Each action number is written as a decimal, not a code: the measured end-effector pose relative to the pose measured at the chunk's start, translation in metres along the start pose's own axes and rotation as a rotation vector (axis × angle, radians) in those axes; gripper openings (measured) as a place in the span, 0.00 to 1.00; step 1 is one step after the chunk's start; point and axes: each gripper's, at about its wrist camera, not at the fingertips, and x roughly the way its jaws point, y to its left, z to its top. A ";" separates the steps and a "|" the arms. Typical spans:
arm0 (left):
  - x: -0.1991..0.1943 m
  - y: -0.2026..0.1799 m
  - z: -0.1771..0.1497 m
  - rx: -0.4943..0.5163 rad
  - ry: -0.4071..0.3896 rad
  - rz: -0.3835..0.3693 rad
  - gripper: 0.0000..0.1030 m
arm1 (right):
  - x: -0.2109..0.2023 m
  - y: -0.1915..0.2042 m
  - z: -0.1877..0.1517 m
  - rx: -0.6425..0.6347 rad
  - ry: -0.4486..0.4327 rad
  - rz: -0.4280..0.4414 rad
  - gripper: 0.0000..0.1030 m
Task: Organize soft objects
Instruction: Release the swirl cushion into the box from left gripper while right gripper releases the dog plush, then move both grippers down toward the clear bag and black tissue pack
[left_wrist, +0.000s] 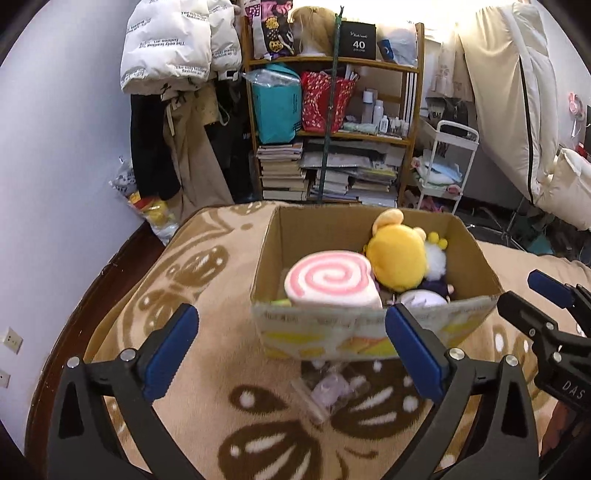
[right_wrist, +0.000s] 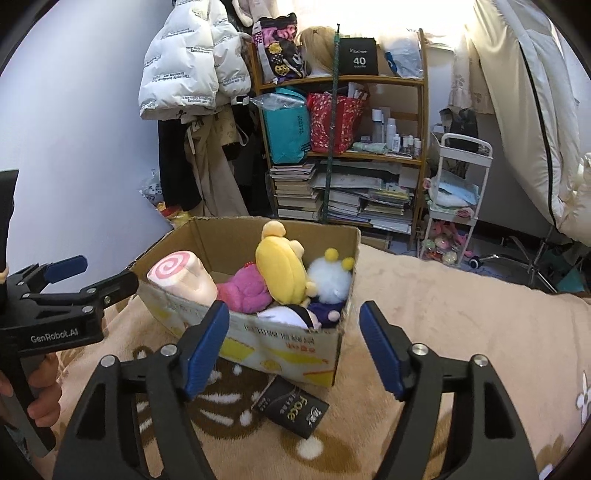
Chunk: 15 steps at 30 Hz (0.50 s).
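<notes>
A cardboard box (left_wrist: 469, 240) (right_wrist: 236, 240) stands on the patterned beige blanket (left_wrist: 207, 280). Inside lie a pink swirl roll cushion (left_wrist: 334, 282) (right_wrist: 184, 277), a yellow plush (left_wrist: 397, 254) (right_wrist: 280, 266), a white fluffy toy (right_wrist: 330, 282), a pink plush (right_wrist: 245, 290) and a dark-haired doll (right_wrist: 295, 315). My left gripper (left_wrist: 291, 334) stands wide open just before the box's near wall, nothing between its blue pads. My right gripper (right_wrist: 293, 334) is open too, in front of the box's near corner, holding nothing. Each gripper shows in the other's view: the right gripper (left_wrist: 532, 295), the left gripper (right_wrist: 99, 273).
A clear plastic wrapper (left_wrist: 328, 395) lies on the blanket below the box. A black "Face" packet (right_wrist: 291, 406) sits by the box's near corner. Behind stand a cluttered wooden shelf (left_wrist: 332, 129), hanging coats (left_wrist: 177, 55), a white trolley (right_wrist: 458, 199) and bedding (left_wrist: 517, 92).
</notes>
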 end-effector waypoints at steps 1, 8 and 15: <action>-0.002 0.001 -0.003 -0.001 0.005 0.000 0.97 | -0.002 0.000 -0.002 0.003 0.002 -0.003 0.77; -0.017 0.008 -0.022 -0.028 0.058 0.006 0.97 | -0.021 -0.002 -0.013 0.013 0.007 -0.003 0.90; -0.022 0.009 -0.039 -0.036 0.137 0.003 0.97 | -0.026 0.002 -0.031 0.011 0.046 -0.018 0.99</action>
